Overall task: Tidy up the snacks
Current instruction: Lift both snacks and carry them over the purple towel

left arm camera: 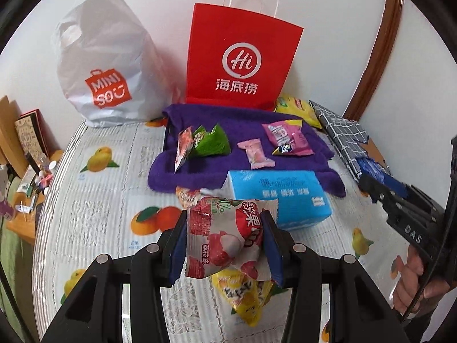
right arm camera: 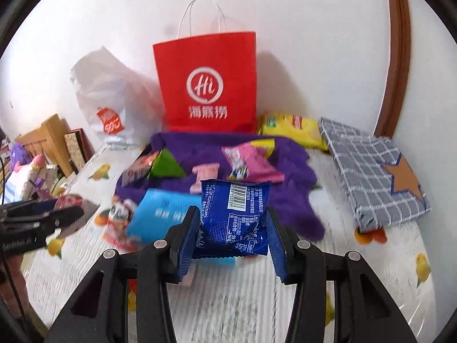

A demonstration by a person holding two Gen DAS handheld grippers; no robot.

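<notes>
Clamping a lychee packet [left arm camera: 225, 243] between their blue pads [left arm camera: 178, 245], the left tongs [left arm camera: 225, 248] hold it above the fruit-print surface [left arm camera: 94, 208], crumpled and tilted. The right tongs [right arm camera: 231, 237] are likewise closed on a blue packet [right arm camera: 234, 217], barcode side facing the camera, held upright in the air.

Taking the purple towel [left arm camera: 228, 120] as the landmark: on it lie a red-and-white packet [left arm camera: 182, 148] leaning against a green packet [left arm camera: 211, 143] toward its left side, a small pink candy [left arm camera: 255, 154] near its middle, and a pink packet [left arm camera: 287, 138] to the right of that, with a small yellow-and-blue wrapper [left arm camera: 282, 149] touching the pink packet's lower edge. Behind the towel, against the wall, stands a red paper bag [left arm camera: 242, 54], upright with white handles. Left of that sits a white plastic bag [left arm camera: 102, 63]. At the towel's back right corner lies a yellow packet [left arm camera: 300, 108], and right of the towel a checked grey cloth bundle [right arm camera: 371, 171] with a brown star. A light blue tissue pack [left arm camera: 280, 200] rests on the towel's front edge. In front of the towel, below the left tongs, a yellow snack packet [left arm camera: 245, 297] lies on the surface, and another red-and-white packet [left arm camera: 187, 195] lies just left of the tissue pack.

From the left wrist view, a hand [left arm camera: 411, 280] grips the right tool at the far right
</notes>
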